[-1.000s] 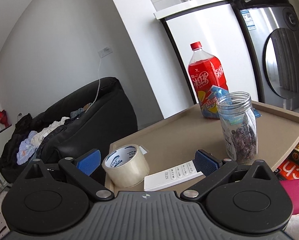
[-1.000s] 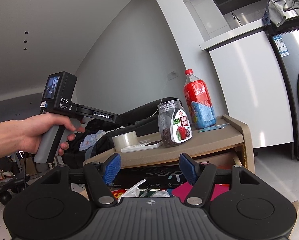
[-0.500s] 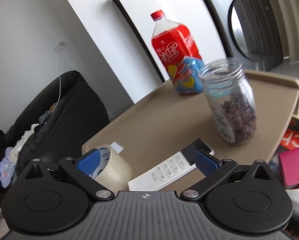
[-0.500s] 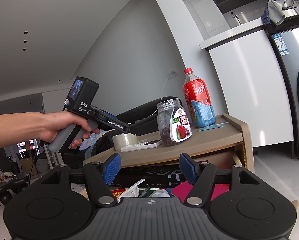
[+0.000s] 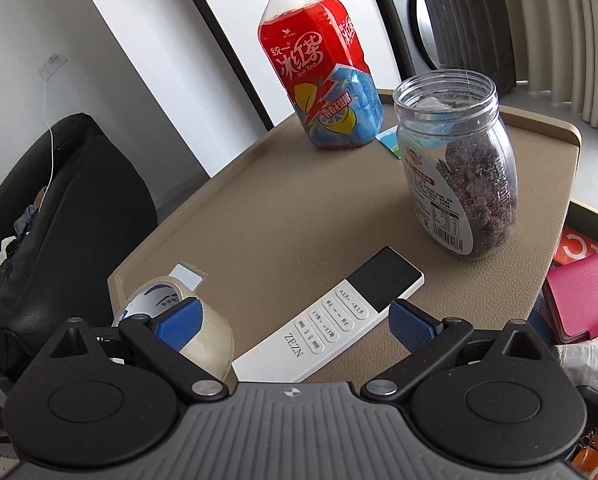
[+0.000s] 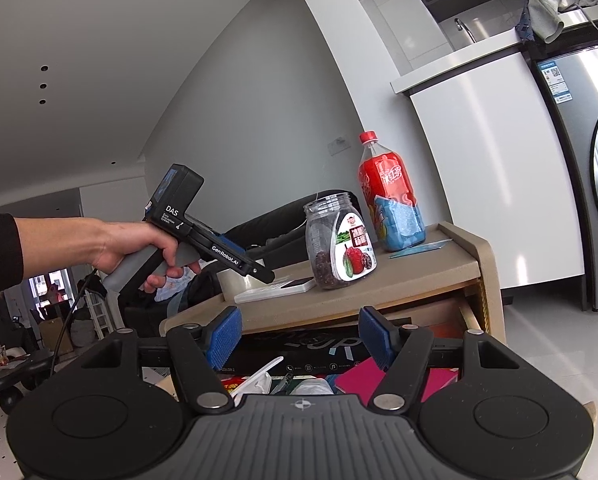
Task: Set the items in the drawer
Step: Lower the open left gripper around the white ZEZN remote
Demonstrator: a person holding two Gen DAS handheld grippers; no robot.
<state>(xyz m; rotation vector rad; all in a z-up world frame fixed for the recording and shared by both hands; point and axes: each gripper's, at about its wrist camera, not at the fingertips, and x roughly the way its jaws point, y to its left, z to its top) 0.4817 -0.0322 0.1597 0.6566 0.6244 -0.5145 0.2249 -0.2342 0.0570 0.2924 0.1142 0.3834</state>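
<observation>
The white remote [image 5: 331,322] lies flat on the tan desk [image 5: 283,200], low in the middle of the left wrist view, its dark end pointing toward the upper right. The left gripper [image 5: 295,322] hangs just over it, its blue fingers spread wide, one on each side of the remote and gripping nothing. The left finger overlaps the roll of clear tape [image 5: 187,328] at the desk's lower left corner (whether it touches the roll cannot be told). Further up the desk, right of centre, stands a lidless clear jar [image 5: 459,176] partly filled with dark dried fruit, and behind it, at the upper middle, a red ice tea bottle [image 5: 319,64] stands upright.

In the right wrist view the right gripper [image 6: 301,338] is likewise wide and empty, held low in front of the open drawer [image 6: 473,316] beneath the desk top. The drawer already holds clutter, including a magenta wallet [image 6: 363,376]. At the left of that frame a hand [image 6: 135,248] grips the handle of the other tool, angled down over the remote.
</observation>
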